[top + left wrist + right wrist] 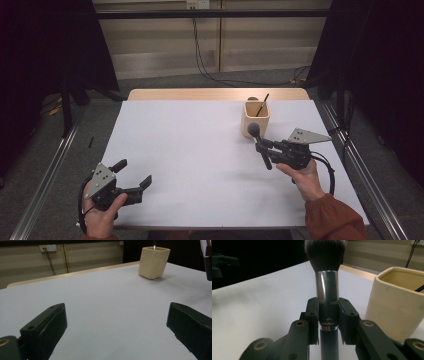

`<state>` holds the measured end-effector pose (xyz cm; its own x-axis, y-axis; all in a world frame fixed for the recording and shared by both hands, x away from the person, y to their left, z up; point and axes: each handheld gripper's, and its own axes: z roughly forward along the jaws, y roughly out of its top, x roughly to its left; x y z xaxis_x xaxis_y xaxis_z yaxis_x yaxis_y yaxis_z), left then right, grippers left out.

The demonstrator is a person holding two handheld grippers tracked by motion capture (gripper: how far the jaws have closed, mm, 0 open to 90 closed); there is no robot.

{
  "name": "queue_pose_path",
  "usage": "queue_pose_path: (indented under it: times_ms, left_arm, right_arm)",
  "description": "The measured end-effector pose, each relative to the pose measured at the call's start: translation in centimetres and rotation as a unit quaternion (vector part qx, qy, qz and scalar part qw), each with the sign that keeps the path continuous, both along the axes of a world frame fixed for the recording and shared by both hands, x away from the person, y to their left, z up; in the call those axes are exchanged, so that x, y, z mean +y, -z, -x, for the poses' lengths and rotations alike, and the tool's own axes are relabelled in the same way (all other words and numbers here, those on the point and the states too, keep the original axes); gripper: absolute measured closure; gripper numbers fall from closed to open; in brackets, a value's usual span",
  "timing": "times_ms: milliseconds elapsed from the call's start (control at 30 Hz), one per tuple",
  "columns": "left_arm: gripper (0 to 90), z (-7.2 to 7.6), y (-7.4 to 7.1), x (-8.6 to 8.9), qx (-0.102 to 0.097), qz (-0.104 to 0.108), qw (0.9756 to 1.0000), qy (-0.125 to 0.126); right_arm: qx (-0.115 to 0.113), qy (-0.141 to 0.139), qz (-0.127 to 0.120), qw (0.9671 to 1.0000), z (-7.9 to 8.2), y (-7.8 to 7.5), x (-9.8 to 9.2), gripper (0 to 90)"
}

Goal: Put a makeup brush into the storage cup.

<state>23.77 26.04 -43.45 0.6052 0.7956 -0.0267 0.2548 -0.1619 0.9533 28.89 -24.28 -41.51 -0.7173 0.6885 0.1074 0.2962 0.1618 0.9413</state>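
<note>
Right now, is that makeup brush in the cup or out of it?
Out. The right gripper clamps the brush by its silver collar, beside the cream cup, not inside it.

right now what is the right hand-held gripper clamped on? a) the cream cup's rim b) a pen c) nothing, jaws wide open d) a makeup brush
d: the right hand-held gripper has both jaws pressed on the makeup brush at its silver ferrule, beside the cream cup.

free: white table (200,150) middle and left | obstacle: cream cup (256,120) far right
</note>
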Motion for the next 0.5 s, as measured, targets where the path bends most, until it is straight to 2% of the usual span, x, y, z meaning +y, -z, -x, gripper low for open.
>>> queue_pose_path:
  times_ms: [100,333,500]
  left_arm:
    - [3.0,0.0,0.0,-0.1,0.002,0.002,1.0000,0.000]
    - [3.1,-0.1,0.0,0.0,0.002,0.002,1.0000,0.001]
    - [3.0,-0.1,0.0,0.0,0.000,0.000,1.0000,0.003]
  right_arm:
    - [-0.008,0.010,-0.006,0.9999,-0.3,-0.5,-0.4,72.3]
    - [-0.007,0.022,-0.017,0.9996,-1.0,-1.1,-0.6,72.2]
    - [-0.021,0.025,-0.024,0.9992,-1.7,-2.1,-0.5,72.3]
